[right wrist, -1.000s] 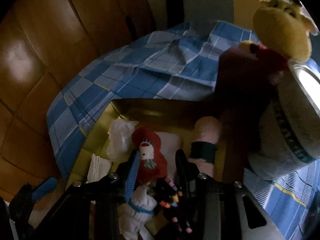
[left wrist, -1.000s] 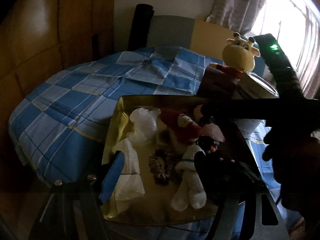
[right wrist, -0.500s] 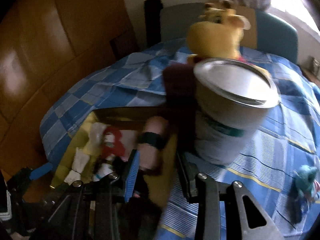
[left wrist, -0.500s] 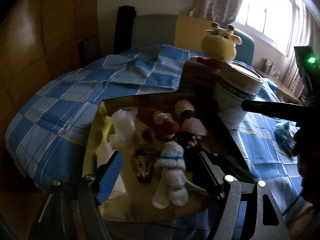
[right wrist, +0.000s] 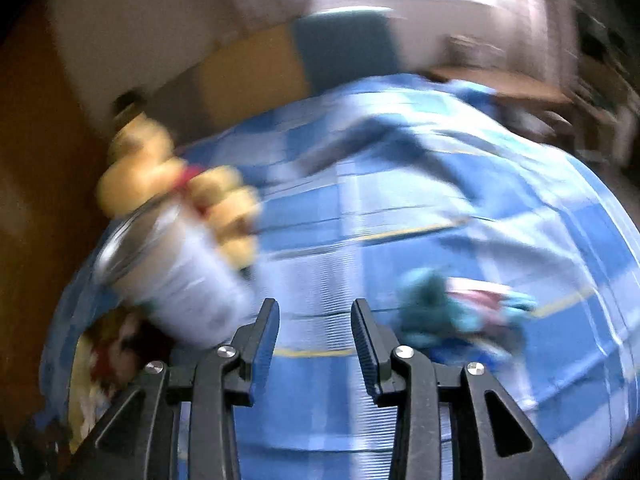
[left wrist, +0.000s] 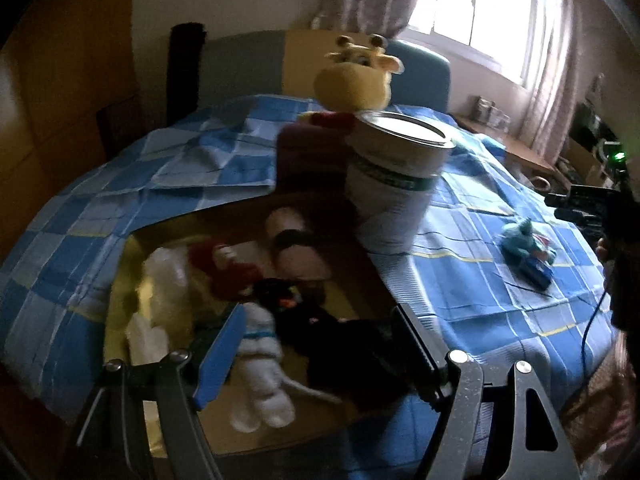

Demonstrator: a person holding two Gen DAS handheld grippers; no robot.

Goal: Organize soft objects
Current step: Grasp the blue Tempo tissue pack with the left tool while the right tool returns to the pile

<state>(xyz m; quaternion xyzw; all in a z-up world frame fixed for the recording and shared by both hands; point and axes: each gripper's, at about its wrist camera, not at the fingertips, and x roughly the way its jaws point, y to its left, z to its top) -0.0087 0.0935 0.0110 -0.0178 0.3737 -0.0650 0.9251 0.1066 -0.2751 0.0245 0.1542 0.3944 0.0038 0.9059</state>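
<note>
Soft toys lie heaped in a shallow yellow tray point(left wrist: 120, 280) on the bed point(left wrist: 460, 280): a white sock-like doll point(left wrist: 260, 360), a red-and-white plush point(left wrist: 228, 268), a pink roll w/ a dark band point(left wrist: 292, 240) and black fabric point(left wrist: 340, 344). A small teal plush point(left wrist: 524, 240) sits apart on the blue checked bedspread, to the right of a tall white tin point(left wrist: 394, 184), which stands just beside the tray's far corner. A yellow giraffe toy point(left wrist: 356, 76) rises behind the tin, near the headboard. Left claw point(left wrist: 316, 344) hangs over the tray, released, jaws wide, white doll & black fabric below and between its fingers, not pinched. Right claw point(right wrist: 314, 340), seen in a heavily blurred frame, is part-open over bare bedspread w/ nothing between its jaws; the teal plush point(right wrist: 440, 304) lies just to its right, tin point(right wrist: 180, 280) and giraffe point(right wrist: 140, 168) to its left.
</note>
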